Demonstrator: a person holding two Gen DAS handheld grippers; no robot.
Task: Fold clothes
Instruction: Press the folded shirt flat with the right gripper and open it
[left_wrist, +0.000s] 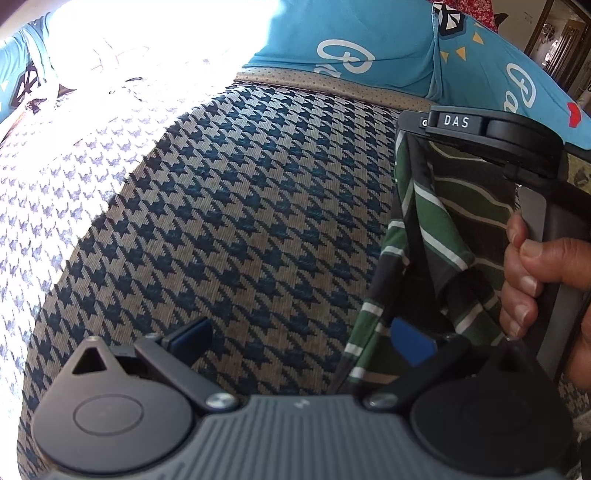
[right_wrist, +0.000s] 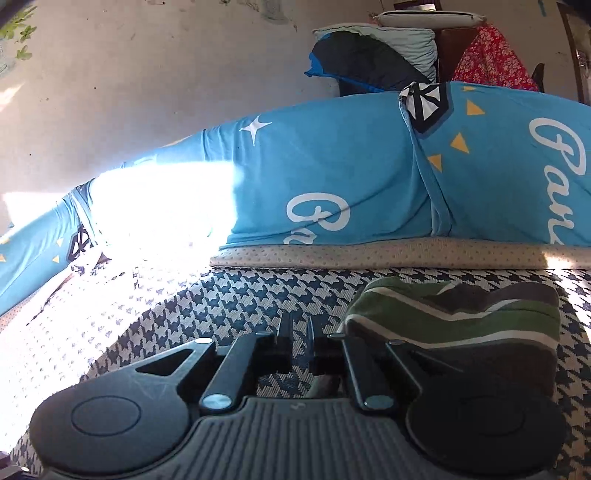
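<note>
With left claw (left_wrist: 299, 338) spread wide and empty, right claw (right_wrist: 299, 332) pressed together on nothing, and the green striped shirt (right_wrist: 458, 317) bunched near the right edge of the houndstooth bed cover (left_wrist: 221, 203): pinch one loose corner, lift slowly, spread flat first.

Setting: a bedroom in a home. Work surface is a bed with a houndstooth cover (right_wrist: 229, 295) over a dotted beige sheet (right_wrist: 369, 254). Long blue printed bolster pillows (right_wrist: 332, 177) line the far edge against a scuffed plaster wall (right_wrist: 147, 74). Behind them, stacked bedding (right_wrist: 369, 55) and a red floral cloth (right_wrist: 491, 59) (piled on furniture, type unclear). Strong sunlight falls across the bed.
</note>
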